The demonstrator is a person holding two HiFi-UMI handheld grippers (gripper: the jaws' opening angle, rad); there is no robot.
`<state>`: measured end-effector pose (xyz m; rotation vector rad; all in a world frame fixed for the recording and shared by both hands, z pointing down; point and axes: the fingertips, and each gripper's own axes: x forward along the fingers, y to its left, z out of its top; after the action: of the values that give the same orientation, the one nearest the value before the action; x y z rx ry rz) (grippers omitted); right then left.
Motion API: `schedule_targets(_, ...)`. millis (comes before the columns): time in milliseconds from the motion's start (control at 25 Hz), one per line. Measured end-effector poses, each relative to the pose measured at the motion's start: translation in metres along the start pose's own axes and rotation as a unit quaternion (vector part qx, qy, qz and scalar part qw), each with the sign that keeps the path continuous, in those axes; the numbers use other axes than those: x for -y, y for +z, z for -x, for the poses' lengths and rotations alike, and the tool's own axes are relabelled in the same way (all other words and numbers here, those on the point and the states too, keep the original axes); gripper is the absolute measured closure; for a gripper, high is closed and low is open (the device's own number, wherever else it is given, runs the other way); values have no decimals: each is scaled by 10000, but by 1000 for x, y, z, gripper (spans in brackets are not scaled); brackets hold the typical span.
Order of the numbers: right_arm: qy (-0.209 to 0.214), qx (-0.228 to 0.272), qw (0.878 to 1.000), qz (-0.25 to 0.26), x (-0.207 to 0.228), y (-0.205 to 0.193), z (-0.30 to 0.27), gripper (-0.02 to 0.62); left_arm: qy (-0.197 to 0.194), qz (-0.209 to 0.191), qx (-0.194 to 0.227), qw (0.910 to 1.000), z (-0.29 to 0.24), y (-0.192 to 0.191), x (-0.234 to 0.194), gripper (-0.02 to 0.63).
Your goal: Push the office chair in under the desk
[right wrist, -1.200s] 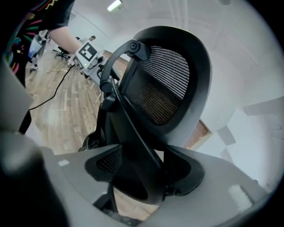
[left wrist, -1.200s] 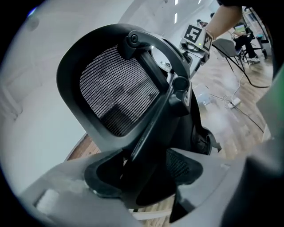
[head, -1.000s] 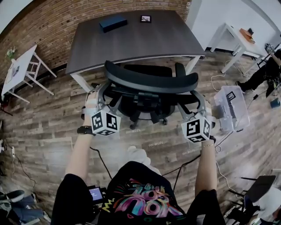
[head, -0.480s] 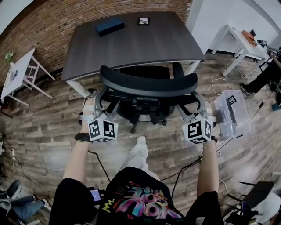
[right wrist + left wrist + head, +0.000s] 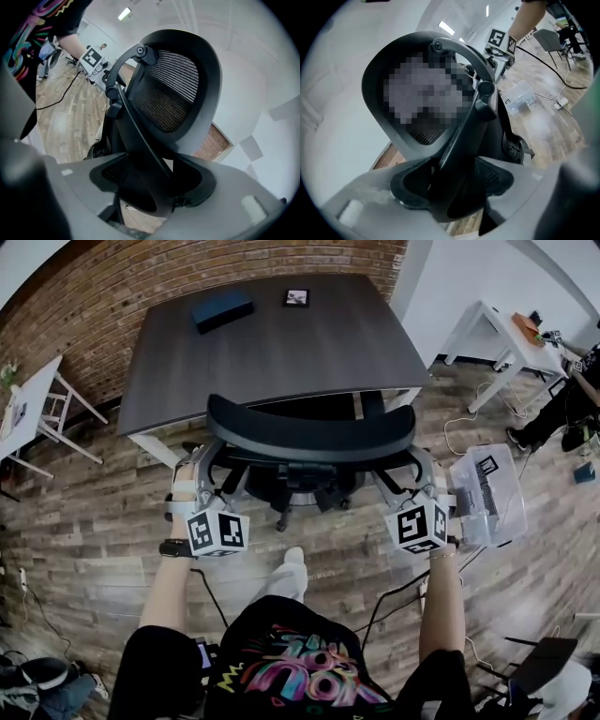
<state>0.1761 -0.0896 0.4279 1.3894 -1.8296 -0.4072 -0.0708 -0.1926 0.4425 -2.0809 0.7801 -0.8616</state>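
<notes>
The black mesh-backed office chair (image 5: pixel 309 432) stands at the near edge of the dark grey desk (image 5: pixel 272 343), its seat partly under the top. My left gripper (image 5: pixel 208 470) holds the left side of the chair's back frame and my right gripper (image 5: pixel 412 474) the right side. In the left gripper view the jaws of the left gripper (image 5: pixel 454 187) are closing, and both pads lie on the black frame bar (image 5: pixel 454 136). The right gripper (image 5: pixel 150 185) clasps the matching bar (image 5: pixel 136 136) in the right gripper view. The chair's wheels are hidden.
A blue box (image 5: pixel 222 307) and a small framed card (image 5: pixel 296 297) lie at the desk's far edge. A clear plastic bin (image 5: pixel 487 495) sits on the floor right of the chair. White tables stand at right (image 5: pixel 492 320) and left (image 5: pixel 37 409). Cables (image 5: pixel 394 592) cross the floor by my feet.
The chair has rolled forward, with its seat further under the desk. Both grippers went with it, and my white-socked foot stepped forward.
</notes>
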Motion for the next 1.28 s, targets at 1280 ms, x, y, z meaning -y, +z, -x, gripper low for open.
schedule_targets(1280,318,359,9986,201,107,-49,-114,302,327,310,-521,9976,-125,28,-31,322)
